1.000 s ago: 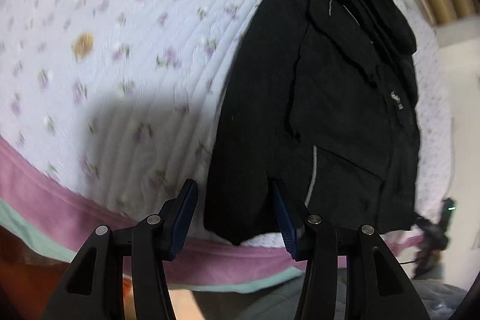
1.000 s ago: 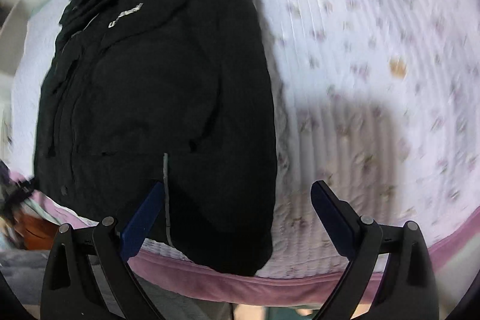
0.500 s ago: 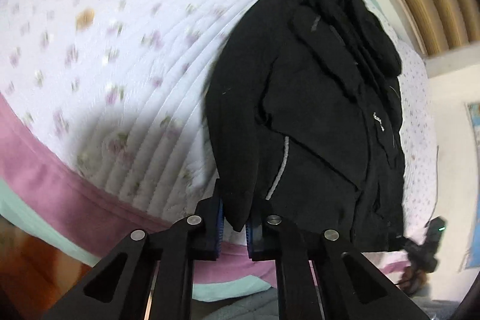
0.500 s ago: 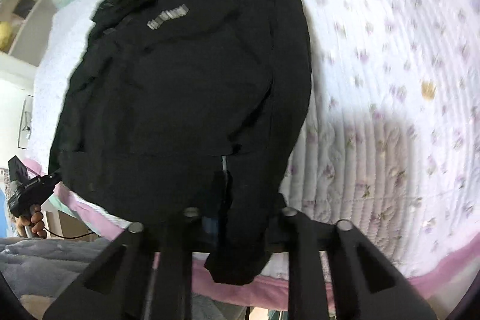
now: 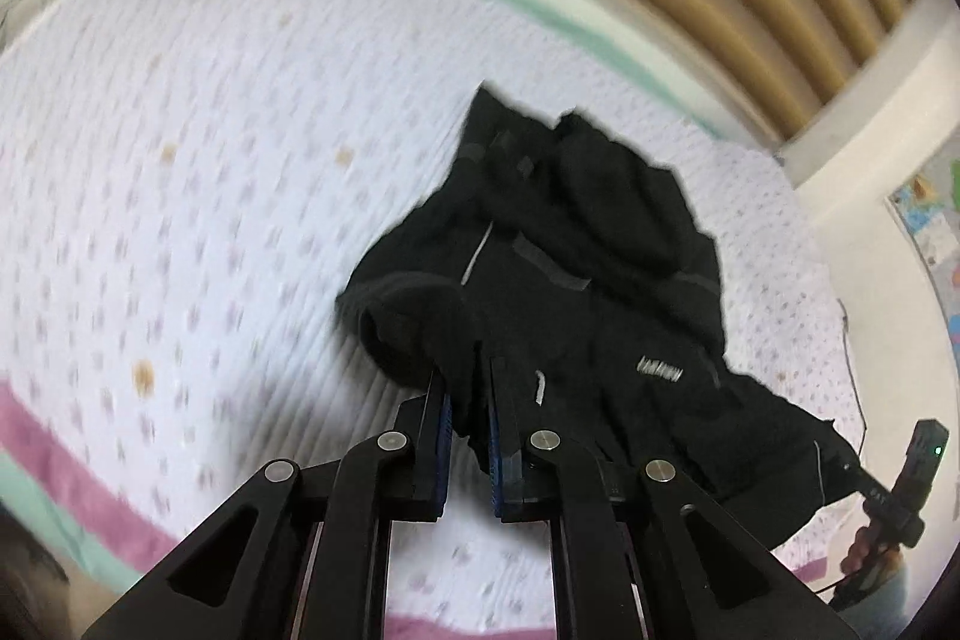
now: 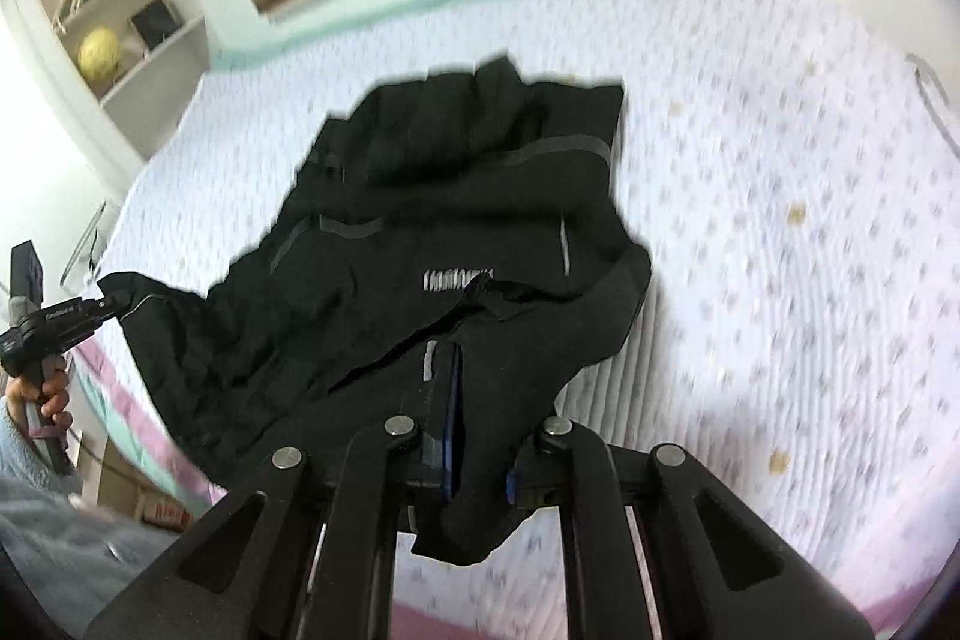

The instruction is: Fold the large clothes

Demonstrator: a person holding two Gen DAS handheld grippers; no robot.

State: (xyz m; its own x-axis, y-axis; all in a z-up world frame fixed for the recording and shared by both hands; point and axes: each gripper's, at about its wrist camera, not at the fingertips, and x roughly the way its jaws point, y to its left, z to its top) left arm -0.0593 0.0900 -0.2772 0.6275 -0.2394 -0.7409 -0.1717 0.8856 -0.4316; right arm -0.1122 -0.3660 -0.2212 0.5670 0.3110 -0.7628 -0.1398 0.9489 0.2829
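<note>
The left gripper (image 5: 467, 400) is clamped on a fold at the near hem of the black jacket (image 5: 576, 280), which lies on the floral quilt (image 5: 210, 220) with its near edge lifted off the bedding. Further right, the right gripper (image 6: 480, 436) is likewise clenched on the hem of the jacket (image 6: 456, 196), black cloth bunched between its blue pads (image 6: 451, 418) and hanging below them.

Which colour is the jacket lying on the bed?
Black jacket with thin grey stripes, clearest in the right wrist view.
</note>
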